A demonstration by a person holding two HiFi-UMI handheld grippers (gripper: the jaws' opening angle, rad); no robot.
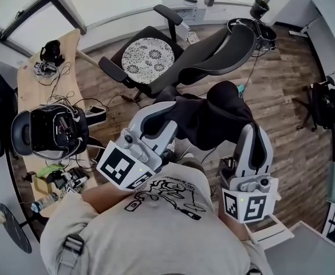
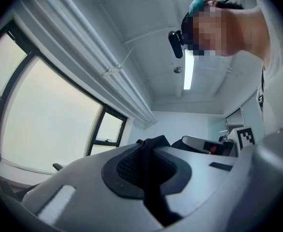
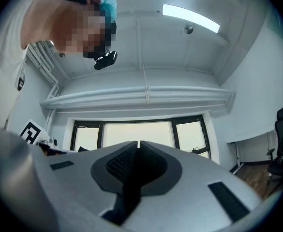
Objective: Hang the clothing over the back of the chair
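Note:
A black garment [image 1: 213,116] hangs bunched between my two grippers, in front of the person's chest. My left gripper [image 1: 174,114] is shut on its left part; in the left gripper view a strip of the black cloth [image 2: 151,187] runs between the closed jaws of that gripper [image 2: 148,141]. My right gripper [image 1: 248,129] is shut on the right part, with dark cloth [image 3: 126,197] pinched between its jaws [image 3: 138,143]. The office chair stands just beyond, its black mesh backrest [image 1: 216,56] reclined to the right and a patterned seat cushion [image 1: 147,56] to the left. Both grippers point slightly upward.
A wooden desk [image 1: 55,53] runs along the left with cables, small devices and a black headset [image 1: 52,130]. Another black chair [image 1: 327,105] stands at the right edge. A white table corner [image 1: 322,248] sits at the bottom right. Windows line the far wall.

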